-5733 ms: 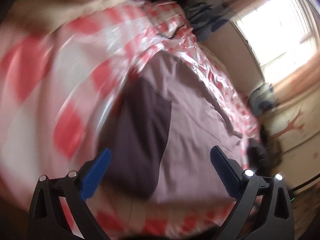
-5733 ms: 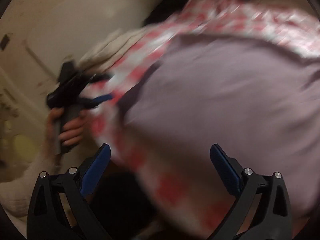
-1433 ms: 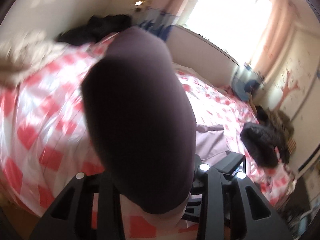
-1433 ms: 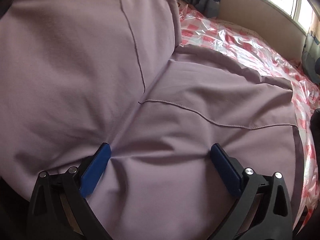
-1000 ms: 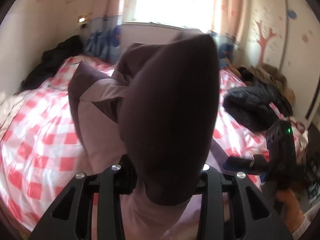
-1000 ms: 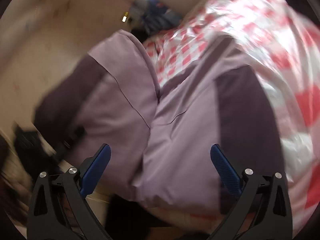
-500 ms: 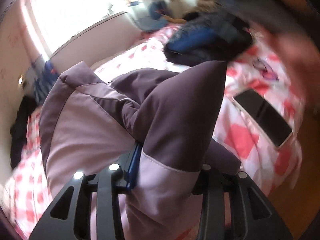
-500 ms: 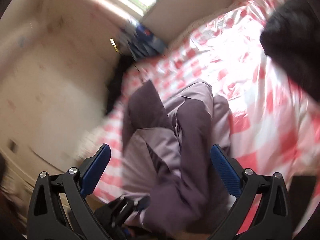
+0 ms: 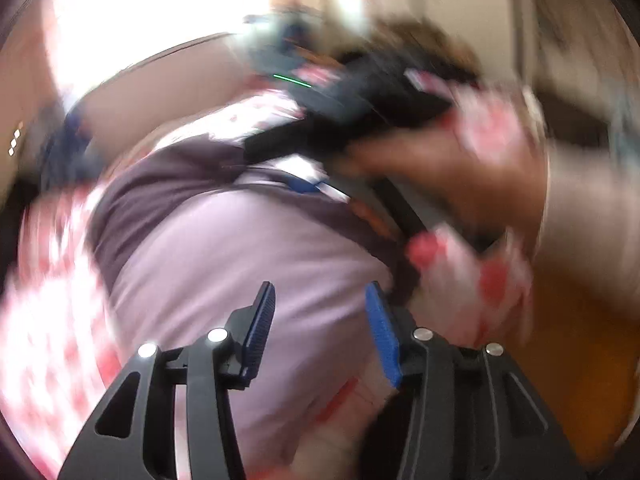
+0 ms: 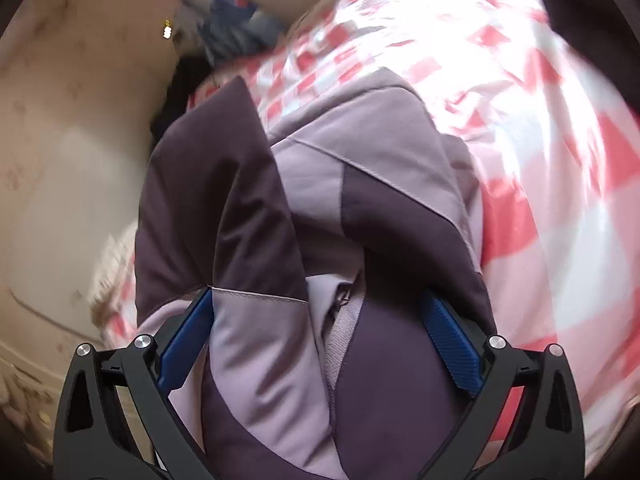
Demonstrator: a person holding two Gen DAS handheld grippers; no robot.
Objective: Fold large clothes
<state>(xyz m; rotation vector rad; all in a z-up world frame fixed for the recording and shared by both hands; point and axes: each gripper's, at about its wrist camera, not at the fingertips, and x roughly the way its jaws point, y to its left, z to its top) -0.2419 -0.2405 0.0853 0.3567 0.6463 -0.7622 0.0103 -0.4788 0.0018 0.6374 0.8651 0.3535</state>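
Note:
A two-tone purple jacket [image 10: 360, 208] lies bunched on the red-and-white checked bed cover [image 10: 560, 152]. My right gripper [image 10: 316, 320] is open, its blue pads on either side of the jacket's folded sleeves and zip. In the blurred left wrist view my left gripper [image 9: 320, 312] is partly open and empty above the jacket's light purple panel [image 9: 240, 256]. The right gripper [image 9: 344, 128] and the hand holding it show beyond the jacket there.
A dark pile [image 10: 180, 80] and a blue patterned item [image 10: 236, 20] lie at the head of the bed by the wall. A bright window [image 9: 160, 12] is behind the bed. Wooden floor [image 9: 580, 380] shows at the right.
My left gripper has let go of the dark sleeve and opened part way. My right gripper has dropped down close onto the jacket. The jacket now lies folded over itself.

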